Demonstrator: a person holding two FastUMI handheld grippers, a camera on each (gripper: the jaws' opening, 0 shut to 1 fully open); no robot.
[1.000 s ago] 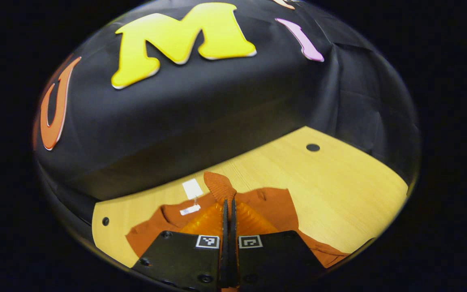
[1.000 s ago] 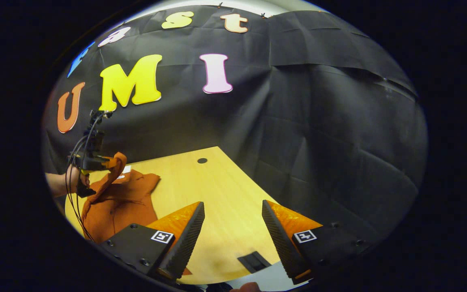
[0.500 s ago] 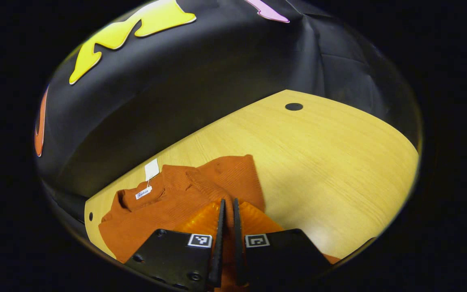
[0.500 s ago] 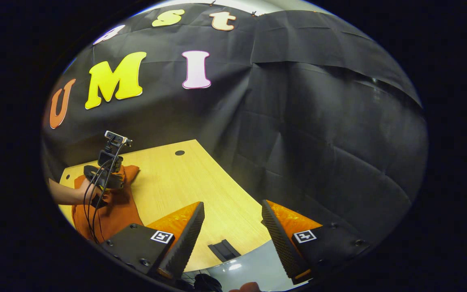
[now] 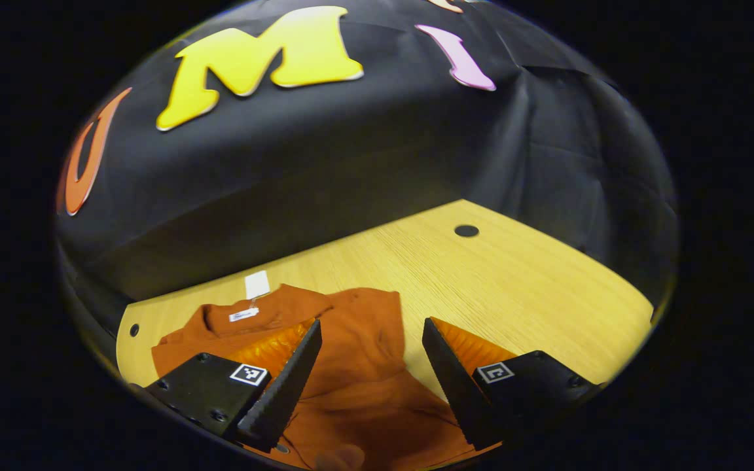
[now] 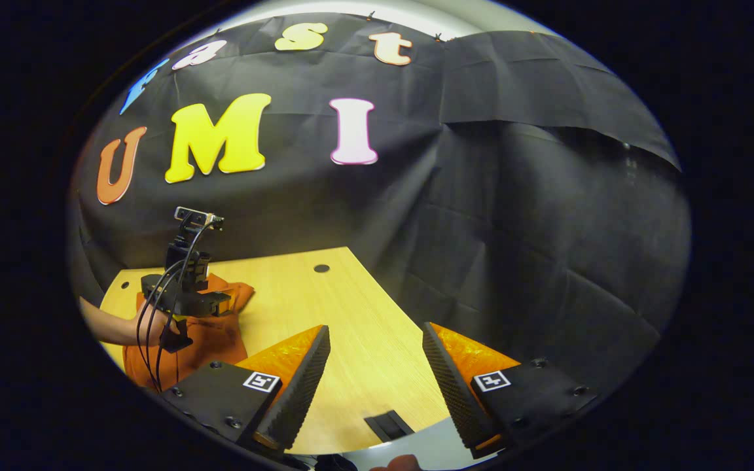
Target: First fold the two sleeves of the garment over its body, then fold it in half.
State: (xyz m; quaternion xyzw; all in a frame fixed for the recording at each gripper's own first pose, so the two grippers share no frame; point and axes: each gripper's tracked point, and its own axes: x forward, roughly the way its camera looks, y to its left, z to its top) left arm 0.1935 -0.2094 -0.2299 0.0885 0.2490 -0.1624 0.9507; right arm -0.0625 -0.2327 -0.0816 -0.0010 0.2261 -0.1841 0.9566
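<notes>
in the left gripper view i see my left gripper [image 5: 370, 366] hanging over the orange garment [image 5: 357, 386], its jaws standing wide apart with nothing between them. the garment lies on the near left part of the table [image 5: 514, 281], collar toward the booth wall, and one sleeve [image 5: 367, 314] looks laid across the body. i count one garment, one white hang tag [image 5: 257, 284] just past the collar, one small white neck label [image 5: 243, 314], and two dark holes in the table, one [image 5: 466, 230] far right and one [image 5: 134, 330] at the left edge. my worry here: the sleeve fabric is loose and ribbed, so it may slide or spring off the body if i brush it with a finger on the way out. in the right gripper view my right gripper [image 6: 377, 379] sits over bare table, well apart from the garment [image 6: 200, 340], jaws apart and empty; farther off i see the left gripper [image 6: 187, 294] and the hand [image 6: 154, 324] holding it above the cloth. from this distance i judge the right one has a long reach, and a rushed approach could drag the body and undo the fold. i cannot tell where the second sleeve lies. one dark slot [image 6: 389, 425] shows in the table's near edge.
</notes>
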